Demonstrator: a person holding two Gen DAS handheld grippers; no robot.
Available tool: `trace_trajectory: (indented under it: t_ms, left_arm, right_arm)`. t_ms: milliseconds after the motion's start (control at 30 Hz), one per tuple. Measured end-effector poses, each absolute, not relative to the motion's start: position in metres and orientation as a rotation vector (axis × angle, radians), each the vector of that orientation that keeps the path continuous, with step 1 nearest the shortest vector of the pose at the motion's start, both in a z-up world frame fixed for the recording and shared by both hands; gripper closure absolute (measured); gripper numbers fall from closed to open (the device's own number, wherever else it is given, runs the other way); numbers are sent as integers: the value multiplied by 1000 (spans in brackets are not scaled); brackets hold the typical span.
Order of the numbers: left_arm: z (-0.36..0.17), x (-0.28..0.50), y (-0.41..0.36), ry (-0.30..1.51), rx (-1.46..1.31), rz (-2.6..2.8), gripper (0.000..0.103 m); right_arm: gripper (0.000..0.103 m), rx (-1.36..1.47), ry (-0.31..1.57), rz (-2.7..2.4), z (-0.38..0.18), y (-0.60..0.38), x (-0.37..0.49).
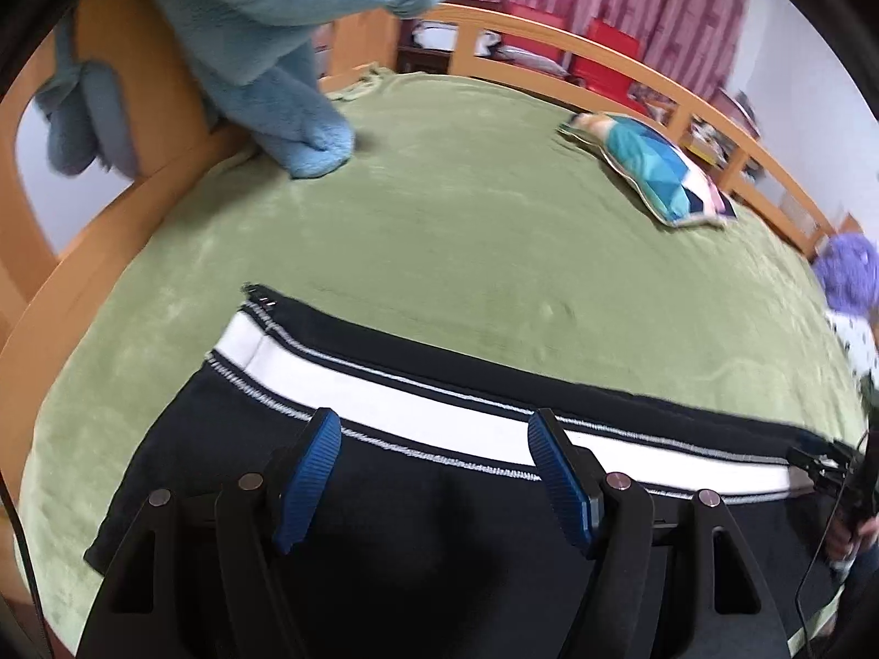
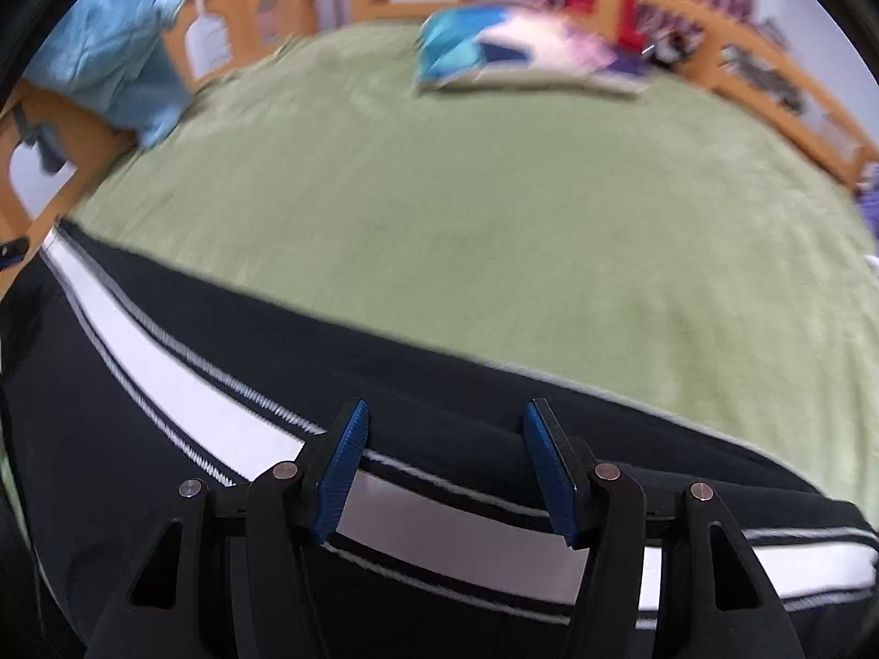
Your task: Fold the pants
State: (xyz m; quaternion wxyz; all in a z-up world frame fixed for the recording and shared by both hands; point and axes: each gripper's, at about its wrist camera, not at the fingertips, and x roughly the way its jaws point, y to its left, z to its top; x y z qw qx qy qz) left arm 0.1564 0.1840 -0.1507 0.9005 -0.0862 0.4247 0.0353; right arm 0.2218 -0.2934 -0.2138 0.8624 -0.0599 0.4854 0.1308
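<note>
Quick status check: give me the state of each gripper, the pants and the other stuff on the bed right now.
left gripper: open, empty, over the pants
right gripper: open, empty
pants: flat on green blanket, white stripe up
patterned pillow: lying flat
blue plush: draped over bed rail

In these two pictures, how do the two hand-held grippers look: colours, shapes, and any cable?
The left hand-held gripper and the right hand-held gripper look alike. Each has two black angular arms with cut-out slots and round silver pins at the joints. Each finger carries a ribbed blue pad. A thin black cable shows at the right edge of the left wrist view. No sleeve can be made out.
</note>
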Motion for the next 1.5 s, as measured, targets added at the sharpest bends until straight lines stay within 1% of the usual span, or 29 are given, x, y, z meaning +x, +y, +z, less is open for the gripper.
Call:
trace_trajectory:
  t_ms: [67,100,133,167,200,300,400,500,567,633,667,767,800,833,867,1067,1133,1267,1333,1500]
  left_arm:
    - [-156,156,181,886,-161,73,34]
    - [-161,157,182,900,-165,66,34]
    - [-164,158,183,910,-175,58,34]
    - [-166,158,184,917,-187,52,34]
    - [-168,157,187,921,-198,55,34]
    - [-167,154,195,910,-219,70,34]
    - [-162,150,202,882,-255,75,34]
    - [-160,149,205,870,-263,80,34]
    - [-162,150,205,873,-255,93,34]
    - [-163,151,206,877,-248,101,34]
    - [-163,151,206,876,-244,109,34]
    - [-160,147,211,850,-211,155,34]
    - [-159,144,214,840,-204,169,34]
    - [-158,142,218,833,-200,185,34]
    - [-156,138,223,826,-198,205,34]
    - [-140,88,279,766,-294,289,34]
    - [-140,68,293,766,-317,304,34]
    - [-163,38,317,842,-406,298,33]
    - [-178,31,328,870,-494,289,33]
    - [-207,38,341,900,-634,216,33]
  right_arm:
    - [45,-165,1040,297,-224,-285,222]
    - [50,-195,1030,295,-225,-281,219]
    - [77,-220,1016,300,-224,-277,216]
    - [95,-226,1014,326,-223,-274,215]
    - [98,-242,1008,322,-222,-272,214]
    - [100,-259,939,290,-212,-269,208]
    - [100,-137,891,290,-192,-282,210]
    - [99,-94,868,277,-184,-284,218]
    - [99,-81,905,240,-198,-280,228]
    - [96,-90,988,206,-225,-275,238]
    - [95,-102,998,194,-232,-273,238]
    - [77,-121,969,188,-219,-273,232]
    - [65,-104,955,180,-212,-276,229]
    - [55,-72,929,178,-206,-280,225]
    - [53,-49,913,179,-203,-284,221]
    - [52,-16,870,145,-180,-294,191]
    - [50,-13,853,131,-174,-291,186]
    - [50,18,831,121,-163,-277,160]
    - [50,11,829,118,-159,-264,146]
    - [50,-29,814,131,-152,-228,105]
